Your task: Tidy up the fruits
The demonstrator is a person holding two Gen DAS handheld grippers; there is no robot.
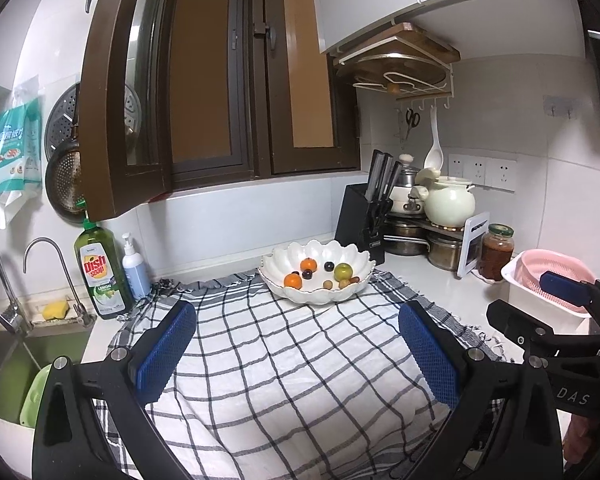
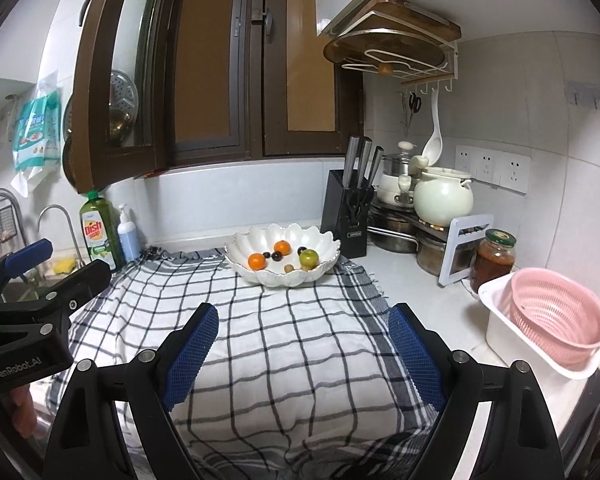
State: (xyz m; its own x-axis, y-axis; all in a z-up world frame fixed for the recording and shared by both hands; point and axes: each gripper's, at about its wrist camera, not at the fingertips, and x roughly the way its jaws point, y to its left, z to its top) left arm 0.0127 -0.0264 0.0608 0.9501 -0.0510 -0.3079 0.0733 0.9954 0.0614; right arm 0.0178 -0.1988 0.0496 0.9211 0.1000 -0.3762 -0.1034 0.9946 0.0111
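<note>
White bowl (image 1: 315, 276) already loaded with fruit (image 1: 293, 280); both grippers (image 1: 296, 354) (image 2: 302, 354) spread, nothing pinched. Probably just a reach needed next.

We note white scalloped bowl (image 1: 315, 276) at frame centre, holding two orange fruits (image 1: 293, 280), green fruit (image 1: 343, 270), dark purple ones (image 1: 329, 266). We see white cloth (image 1: 284, 360) with black check pattern in lower centre. Gripper pads (image 1: 166, 350) blue on black frames. Right: pink colander (image 2: 556, 314) in white tub (image 2: 500, 320). Left: green soap bottle (image 1: 100, 272), yellow sponge (image 1: 55, 310). Brown window frame (image 1: 256, 80) across top.
</note>
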